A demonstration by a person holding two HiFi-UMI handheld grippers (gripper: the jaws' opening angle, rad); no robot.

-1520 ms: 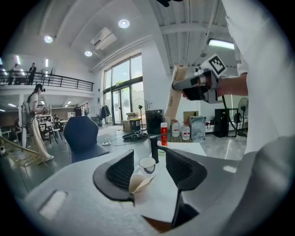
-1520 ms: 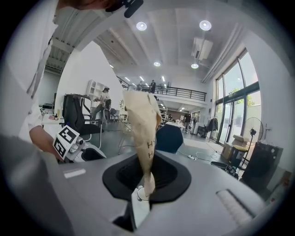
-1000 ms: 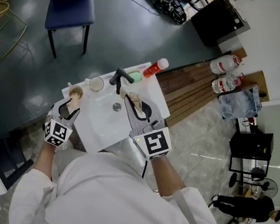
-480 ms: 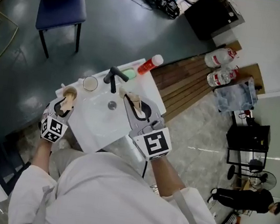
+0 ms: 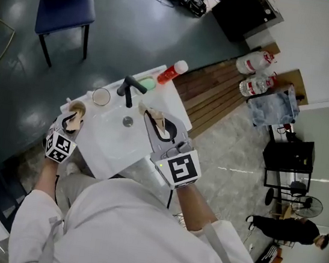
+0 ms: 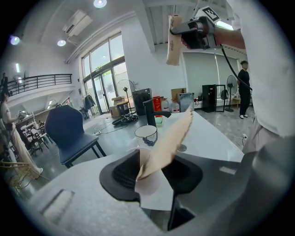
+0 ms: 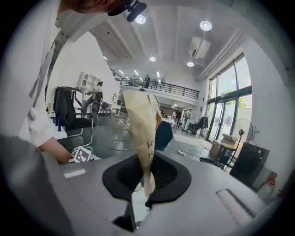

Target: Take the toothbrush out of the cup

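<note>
Toothbrush (image 7: 144, 133) (paper-wrapped) clamped in R tongs (image 7: 145, 177); L tongs (image 6: 154, 177) half-open, just closing round beige paper (image 6: 168, 140).

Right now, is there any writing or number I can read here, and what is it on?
"H" and under it "H": on the paper wrapper held in the right gripper; the rest is hidden.
Red bottle: label too small to read.
Big bottles on the floor: labels too small.
Marker cube: black-and-white pattern, no words.
</note>
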